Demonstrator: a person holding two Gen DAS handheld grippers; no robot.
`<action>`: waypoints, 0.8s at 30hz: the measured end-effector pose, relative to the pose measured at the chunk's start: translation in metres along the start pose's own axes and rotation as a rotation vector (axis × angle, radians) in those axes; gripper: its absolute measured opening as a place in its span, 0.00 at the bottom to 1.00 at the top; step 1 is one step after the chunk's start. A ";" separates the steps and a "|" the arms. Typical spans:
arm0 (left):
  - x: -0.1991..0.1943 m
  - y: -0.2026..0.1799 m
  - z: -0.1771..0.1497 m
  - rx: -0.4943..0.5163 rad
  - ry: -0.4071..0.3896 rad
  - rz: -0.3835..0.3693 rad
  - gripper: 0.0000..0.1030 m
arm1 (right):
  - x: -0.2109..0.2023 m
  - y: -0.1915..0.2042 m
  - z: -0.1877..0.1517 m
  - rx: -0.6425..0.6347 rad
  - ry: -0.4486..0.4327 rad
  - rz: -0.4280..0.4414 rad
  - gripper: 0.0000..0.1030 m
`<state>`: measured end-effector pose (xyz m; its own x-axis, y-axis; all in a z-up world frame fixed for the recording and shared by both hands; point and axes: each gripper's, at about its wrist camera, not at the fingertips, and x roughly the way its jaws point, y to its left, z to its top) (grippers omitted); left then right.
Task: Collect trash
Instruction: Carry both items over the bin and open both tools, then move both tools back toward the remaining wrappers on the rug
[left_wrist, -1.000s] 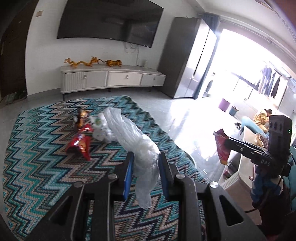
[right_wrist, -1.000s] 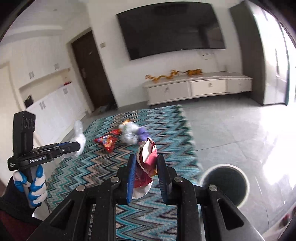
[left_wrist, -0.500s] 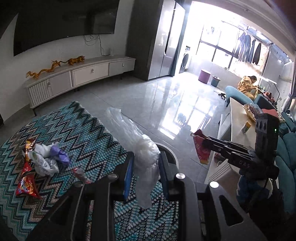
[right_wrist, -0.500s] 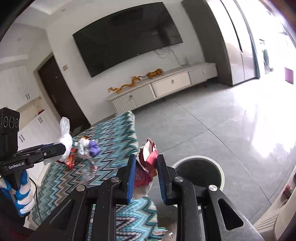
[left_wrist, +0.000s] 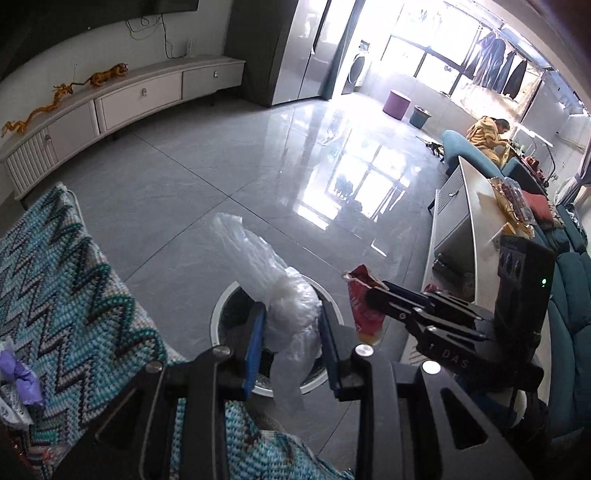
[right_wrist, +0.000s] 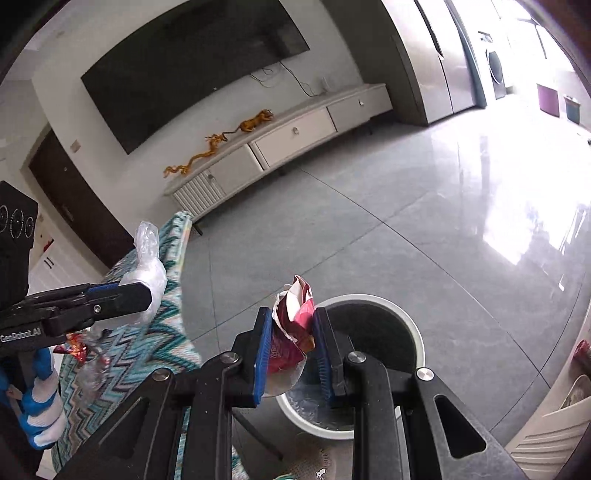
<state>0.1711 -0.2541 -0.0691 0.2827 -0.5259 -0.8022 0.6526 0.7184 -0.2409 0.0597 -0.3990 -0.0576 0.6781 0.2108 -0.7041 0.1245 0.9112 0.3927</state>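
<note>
- Left hand-held gripper (left_wrist: 291, 341): jaws closed on a crumpled clear plastic bag (left_wrist: 275, 295), pinched at its bunched middle; one loose end stood up beyond the fingers, the other hung below them.
- Plastic bag, handling: judged very light, soft and slippery; it would crush flat with no resistance. The bunched middle looked the surest place to hold, since a single film layer could slide out.
- Right hand-held gripper (right_wrist: 291, 349): jaws closed on a red snack wrapper (right_wrist: 291, 328), held across its lower body, the torn mouth sticking up above the blue pads (right_wrist: 263, 354).
- Snack wrapper, handling: judged light, thin and crinkly, somewhat stiffer than the bag, with a slick foil lining. A grip across the flat faces looked adequate.
- Bin (right_wrist: 397, 317): round, white-rimmed and dark inside, standing on the grey tiled floor (left_wrist: 229, 177) just off the table's edge.
- Position: in the left view the bag hung above the bin's mouth; in the right view the wrapper hung over the bin's near left rim.
- Table (left_wrist: 62, 295): covered by a teal zigzag cloth, to the left of the bin; more litter (left_wrist: 18, 387) lay on it, including a purple scrap, well apart from both grippers.
- Progress: judged at the drop stage, neither piece yet released.
</note>
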 end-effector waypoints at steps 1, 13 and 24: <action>0.008 0.002 0.004 -0.009 0.009 -0.010 0.28 | 0.008 -0.005 0.001 0.008 0.012 -0.009 0.25; 0.017 0.021 0.009 -0.081 -0.007 -0.018 0.51 | 0.024 -0.033 -0.007 0.057 0.050 -0.058 0.40; -0.064 -0.022 -0.022 0.036 -0.153 0.022 0.51 | -0.050 -0.009 -0.011 0.037 -0.062 -0.031 0.40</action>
<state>0.1231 -0.2258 -0.0244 0.3991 -0.5754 -0.7139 0.6693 0.7150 -0.2021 0.0167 -0.4142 -0.0324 0.7173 0.1592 -0.6784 0.1719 0.9030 0.3937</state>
